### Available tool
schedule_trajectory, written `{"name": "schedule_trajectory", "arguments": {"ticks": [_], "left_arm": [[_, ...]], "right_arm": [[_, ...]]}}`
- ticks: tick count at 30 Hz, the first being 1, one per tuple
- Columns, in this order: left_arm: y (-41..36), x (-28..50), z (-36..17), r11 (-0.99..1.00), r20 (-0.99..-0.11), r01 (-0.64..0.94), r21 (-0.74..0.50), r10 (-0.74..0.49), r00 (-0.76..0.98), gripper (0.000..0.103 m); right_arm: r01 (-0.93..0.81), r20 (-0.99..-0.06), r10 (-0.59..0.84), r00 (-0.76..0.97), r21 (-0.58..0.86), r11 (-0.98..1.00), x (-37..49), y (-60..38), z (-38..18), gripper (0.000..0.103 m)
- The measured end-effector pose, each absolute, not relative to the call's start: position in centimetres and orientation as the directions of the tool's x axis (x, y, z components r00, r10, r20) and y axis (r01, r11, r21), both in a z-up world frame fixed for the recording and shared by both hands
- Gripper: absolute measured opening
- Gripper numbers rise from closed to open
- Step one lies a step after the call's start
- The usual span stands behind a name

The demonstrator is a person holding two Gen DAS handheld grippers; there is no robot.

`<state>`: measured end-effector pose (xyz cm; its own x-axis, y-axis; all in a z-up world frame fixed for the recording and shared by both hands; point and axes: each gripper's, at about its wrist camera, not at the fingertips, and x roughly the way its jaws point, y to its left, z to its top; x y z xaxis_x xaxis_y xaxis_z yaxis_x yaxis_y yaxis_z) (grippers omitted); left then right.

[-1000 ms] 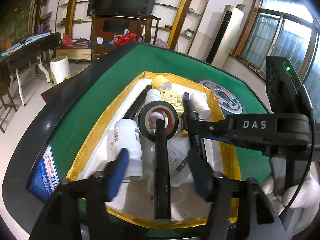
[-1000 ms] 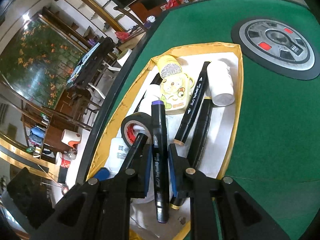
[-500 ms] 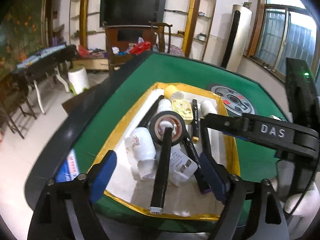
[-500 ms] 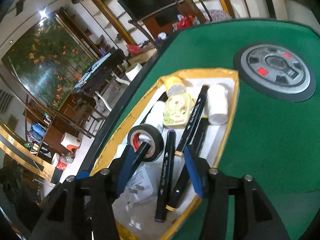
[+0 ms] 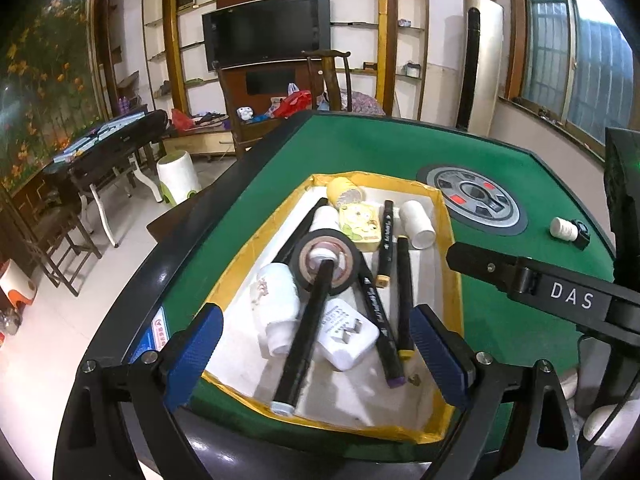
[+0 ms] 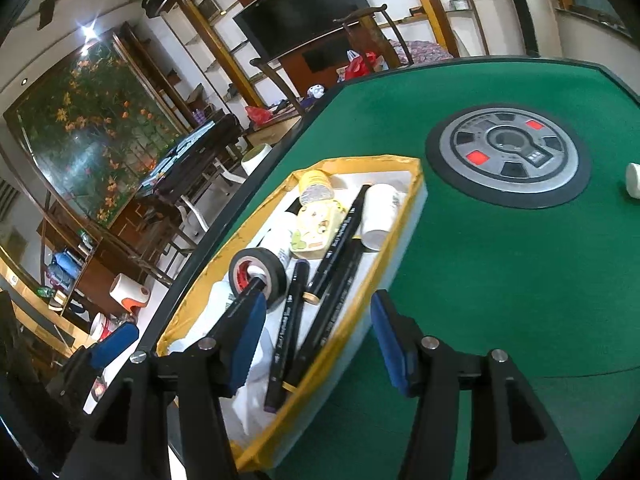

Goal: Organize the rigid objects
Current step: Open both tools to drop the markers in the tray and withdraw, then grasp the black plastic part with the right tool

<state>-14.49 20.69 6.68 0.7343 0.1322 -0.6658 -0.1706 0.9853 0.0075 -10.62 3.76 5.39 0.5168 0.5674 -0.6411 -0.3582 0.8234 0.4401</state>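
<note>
A yellow-rimmed tray (image 5: pixel 454 280) (image 6: pixel 404 216) on the green table holds several black markers (image 5: pixel 306 328) (image 6: pixel 288 324), a black tape roll (image 5: pixel 326 262) (image 6: pixel 260 274), white bottles (image 5: pixel 278 304), a white charger (image 5: pixel 346 334) and a yellow cartoon tin (image 5: pixel 358 226) (image 6: pixel 316 226). My left gripper (image 5: pixel 316 356) is open and empty, raised above the tray's near end. My right gripper (image 6: pixel 320 340) is open and empty above the tray's near right rim. Its arm (image 5: pixel 560 296) shows in the left wrist view.
A grey round control dial (image 5: pixel 478 204) (image 6: pixel 506 150) sits in the table's middle. A small white bottle (image 5: pixel 564 230) (image 6: pixel 634 180) and a black object lie on the felt to the right. The table's dark edge (image 5: pixel 132 304) runs on the left.
My right gripper let go of the purple-tipped marker, which now lies in the tray, and opened. Both grippers opened wider and drew back up from the tray.
</note>
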Motion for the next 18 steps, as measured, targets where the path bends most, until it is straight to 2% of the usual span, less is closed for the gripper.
{"name": "schedule_trajectory", "arguments": {"ticks": [4, 18], "left_arm": [[19.1, -14.5, 7.0, 0.987, -0.664, -0.157, 0.033, 0.139, 0.735, 0.096], [13.7, -14.4, 7.3, 0.989, -0.665, -0.08, 0.127, 0.145, 0.732, 0.096]], "right_arm": [[-0.34, -0.632, 0.557, 0.539, 0.441, 0.83, -11.1, 2.0, 5.5, 0.063], [-0.237, -0.623, 0.52, 0.584, 0.482, 0.843, -11.5, -4.7, 4.5, 0.064]]}}
